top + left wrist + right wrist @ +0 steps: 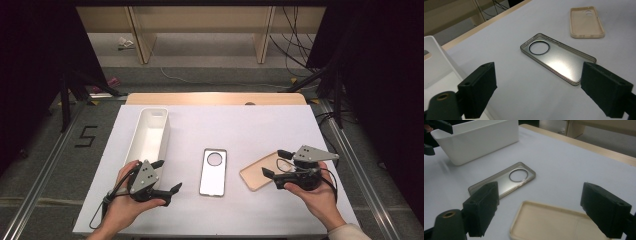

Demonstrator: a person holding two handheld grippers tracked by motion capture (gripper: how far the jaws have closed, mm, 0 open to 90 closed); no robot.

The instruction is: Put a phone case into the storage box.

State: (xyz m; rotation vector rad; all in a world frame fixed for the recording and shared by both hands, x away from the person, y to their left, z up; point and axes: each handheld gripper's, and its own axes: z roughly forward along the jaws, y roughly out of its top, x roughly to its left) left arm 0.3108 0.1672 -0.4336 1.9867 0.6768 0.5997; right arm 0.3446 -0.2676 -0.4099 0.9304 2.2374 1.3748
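Note:
A clear grey phone case (213, 172) with a round camera hole lies flat in the middle of the white table (240, 130). A beige phone case (257, 171) lies to its right, hollow side up. My left gripper (168, 176) is held low at the front left, open and empty, aimed at the grey case (557, 58); the beige case (586, 23) lies beyond it. My right gripper (276, 163) hovers open over the beige case's (549, 225) near end, nothing between its jaws. The grey case (504, 180) lies just past it.
A long white bin (148, 136), empty, stands along the table's left side, just behind my left hand; its wall (479, 142) fills the top left of the right gripper view. A wooden strip (215, 98) edges the table's far side. Cables lie on the floor beyond.

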